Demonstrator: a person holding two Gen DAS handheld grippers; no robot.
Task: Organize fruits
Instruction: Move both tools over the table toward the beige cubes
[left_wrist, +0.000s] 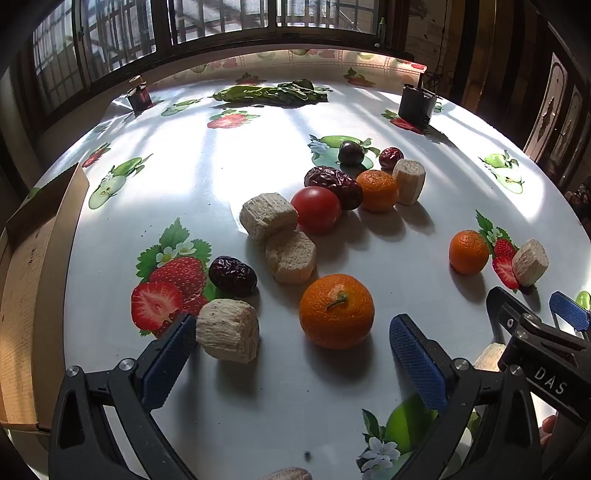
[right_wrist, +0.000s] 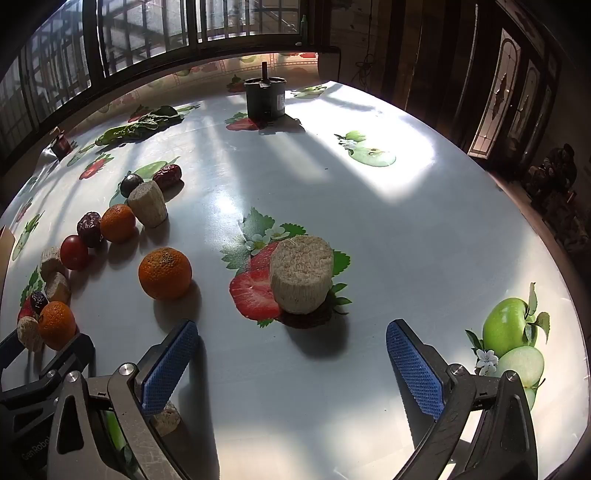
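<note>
My left gripper (left_wrist: 291, 343) is open and empty, low over the table. A large tangerine (left_wrist: 336, 311) sits just ahead between its fingers, and a beige puffed cake (left_wrist: 228, 334) touches the left finger. Further ahead lie a dark date (left_wrist: 232, 276), more cakes (left_wrist: 268, 216), a red tomato (left_wrist: 316, 209), another date (left_wrist: 334, 184), a second tangerine (left_wrist: 377, 190) and a third (left_wrist: 468, 252). My right gripper (right_wrist: 291, 350) is open and empty, facing a beige cake (right_wrist: 301, 273). A tangerine (right_wrist: 165, 273) sits to its left.
A cardboard box (left_wrist: 26, 295) stands at the table's left edge. Green leaves (left_wrist: 273, 92), a small jar (left_wrist: 139, 96) and a dark pot (left_wrist: 415, 105) stand at the far side. The right gripper shows in the left wrist view (left_wrist: 535, 321). The tablecloth has printed fruit.
</note>
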